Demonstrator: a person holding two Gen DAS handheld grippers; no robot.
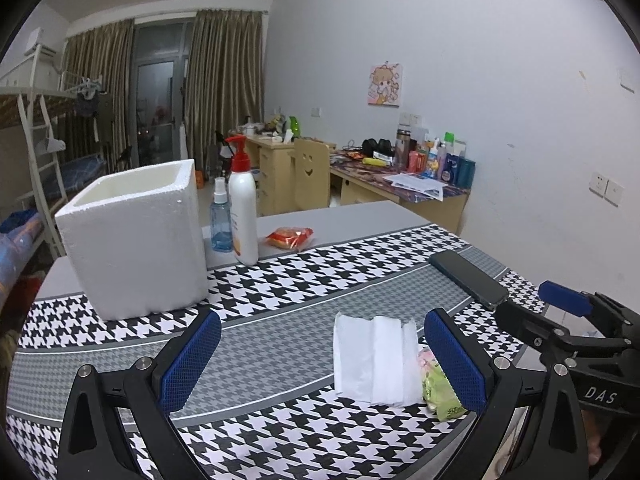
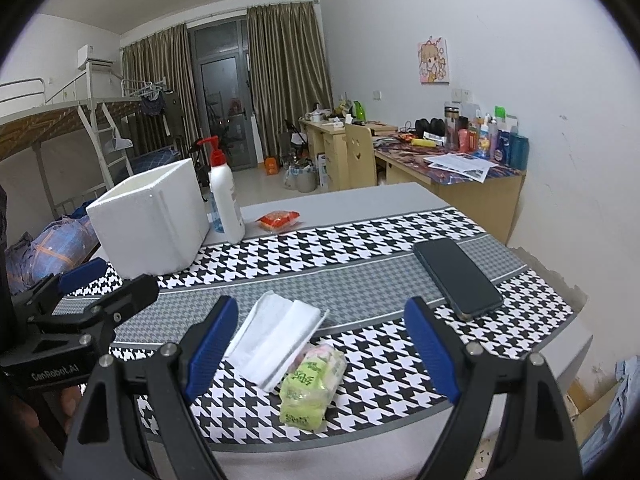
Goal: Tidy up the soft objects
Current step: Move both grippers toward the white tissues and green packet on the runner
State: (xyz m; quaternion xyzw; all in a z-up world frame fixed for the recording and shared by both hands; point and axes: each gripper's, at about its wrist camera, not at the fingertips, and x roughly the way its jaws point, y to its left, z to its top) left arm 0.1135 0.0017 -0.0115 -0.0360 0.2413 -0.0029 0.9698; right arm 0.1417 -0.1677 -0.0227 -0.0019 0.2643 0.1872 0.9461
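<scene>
A folded white tissue [image 1: 374, 362] [image 2: 276, 340] lies on the houndstooth table mat. Beside it rests a green tissue packet [image 1: 440, 390] [image 2: 312, 384]. My left gripper [image 1: 322, 356] is open above the mat, with the tissue between its fingers and the packet partly hidden by the right finger. My right gripper [image 2: 320, 344] is open too, hovering over the tissue and packet without touching them. A white foam box [image 1: 136, 240] [image 2: 150, 222] stands open-topped at the back left. The right gripper's blue finger [image 1: 564, 298] shows in the left wrist view.
A black phone [image 1: 468, 278] [image 2: 456, 276] lies at the right of the mat. Behind the box stand a white pump bottle [image 1: 244, 208] [image 2: 224, 196] and a blue spray bottle [image 1: 221, 216]. A red snack packet [image 1: 290, 237] [image 2: 278, 219] lies farther back.
</scene>
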